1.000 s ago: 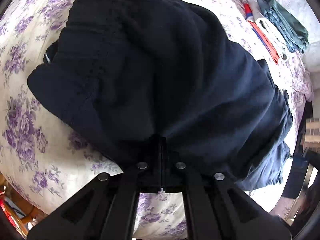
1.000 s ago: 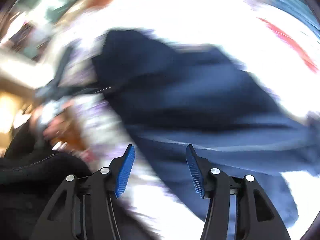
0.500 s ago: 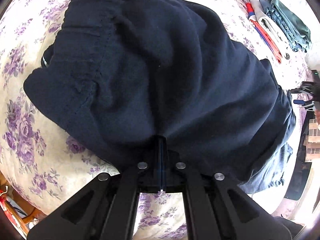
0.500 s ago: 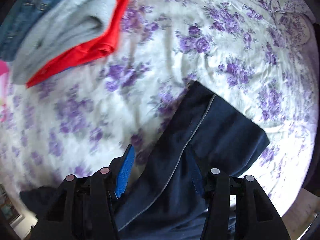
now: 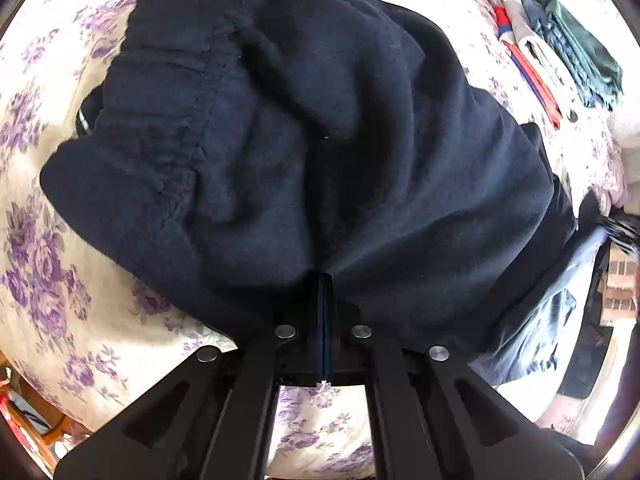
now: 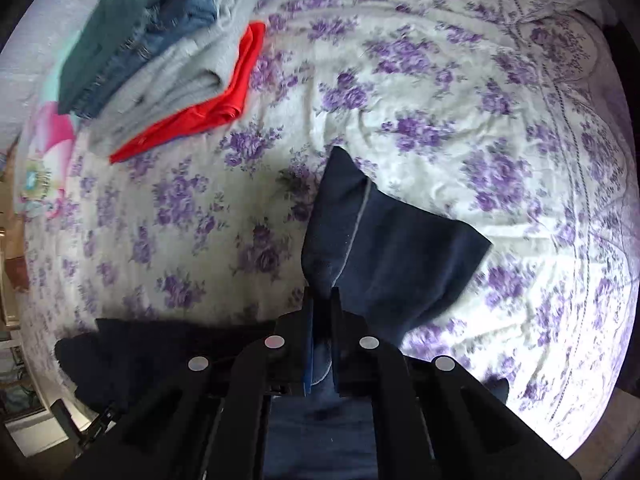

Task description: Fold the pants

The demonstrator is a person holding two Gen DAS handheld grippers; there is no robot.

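Observation:
Dark navy fleece pants (image 5: 320,140) lie bunched on a bed with a purple-flowered sheet (image 5: 48,264). The elastic waistband is at the upper left in the left wrist view. My left gripper (image 5: 323,300) is shut on the near edge of the pants. In the right wrist view my right gripper (image 6: 321,312) is shut on the pants' leg end (image 6: 384,248), which stands up from the sheet (image 6: 440,100), its hem fanning out ahead of the fingers. More navy cloth (image 6: 160,356) lies at the lower left.
A stack of folded clothes, red, grey, blue denim and dark green (image 6: 168,64), lies at the far left of the bed; it also shows at the upper right in the left wrist view (image 5: 560,48). A pink printed item (image 6: 44,160) lies beside it. The bed edge and floor are at the right (image 5: 616,288).
My right gripper swung over the bed to the leg end and closed on it; it was open half a second ago. The left gripper stayed shut on the pants, which bunched slightly.

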